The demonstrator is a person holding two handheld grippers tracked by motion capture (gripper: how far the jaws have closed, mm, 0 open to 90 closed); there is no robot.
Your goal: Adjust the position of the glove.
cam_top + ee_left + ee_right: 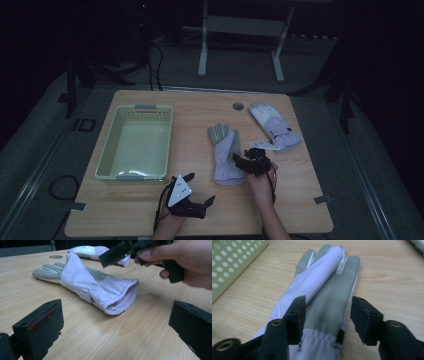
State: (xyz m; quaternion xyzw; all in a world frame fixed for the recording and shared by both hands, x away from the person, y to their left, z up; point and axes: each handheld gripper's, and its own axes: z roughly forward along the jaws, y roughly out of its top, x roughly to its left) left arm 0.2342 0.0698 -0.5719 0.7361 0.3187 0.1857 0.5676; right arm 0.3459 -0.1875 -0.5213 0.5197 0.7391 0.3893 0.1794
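A lilac and grey glove [226, 155] lies flat in the middle of the wooden table, fingers pointing away and cuff toward me. My right gripper [246, 154] hovers just over its cuff end. In the right gripper view the jaws stand apart on either side of the glove's grey palm [324, 290], and the pads do not press on it. A second, paler glove [272, 125] lies beyond it at the right. My left gripper [200, 187] rests near the front edge, open and empty, facing the near glove's cuff [120, 302].
A pale green perforated basket [107, 145] stands empty on the left half of the table; its wall [232, 262] is close to the glove's left. A round cable hole [238, 106] sits at the table's far edge. Bare wood lies between the basket and the gloves.
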